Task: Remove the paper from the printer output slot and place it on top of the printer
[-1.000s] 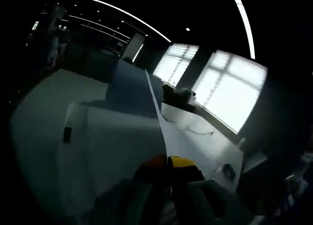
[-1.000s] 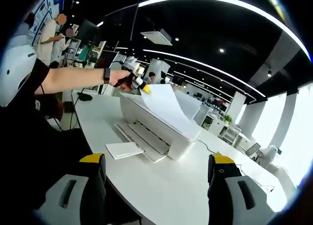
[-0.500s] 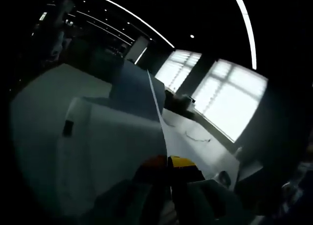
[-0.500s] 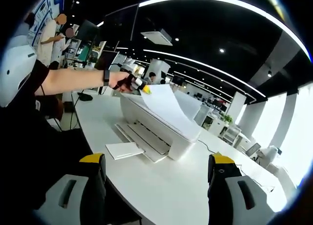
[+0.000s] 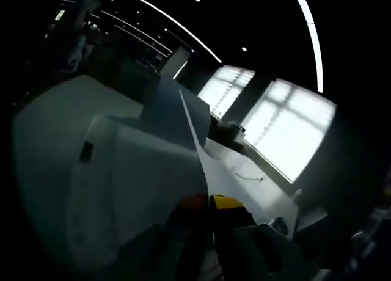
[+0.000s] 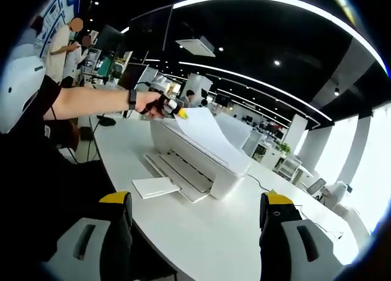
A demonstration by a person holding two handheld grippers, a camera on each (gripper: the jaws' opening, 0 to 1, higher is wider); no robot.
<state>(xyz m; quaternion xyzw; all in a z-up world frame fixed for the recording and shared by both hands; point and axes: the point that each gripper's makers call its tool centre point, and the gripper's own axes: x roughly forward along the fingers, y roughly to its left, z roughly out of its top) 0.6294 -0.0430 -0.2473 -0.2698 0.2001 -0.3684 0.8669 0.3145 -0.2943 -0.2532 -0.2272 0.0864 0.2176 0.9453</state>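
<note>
No text, label, brand or number is showing clearly enough to read. Posters (image 6: 54, 12) are hanging on the wall far behind the printer (image 6: 201, 162), near two people standing there, but their print is blurring out. The printer's own white body is showing no readable mark.

An open-plan office with a dark ceiling (image 6: 293, 43) crossed by long curved light strips (image 6: 256, 1) and small round downlights (image 6: 277, 63). A long white table (image 6: 201, 232) runs toward bright windows (image 6: 372, 171) at the far side. White pillars (image 6: 297, 131) stand beyond it, with desks (image 6: 287, 165) nearby. In the left gripper view, two large blind-covered windows (image 5: 287, 137) glow against dark walls.
</note>
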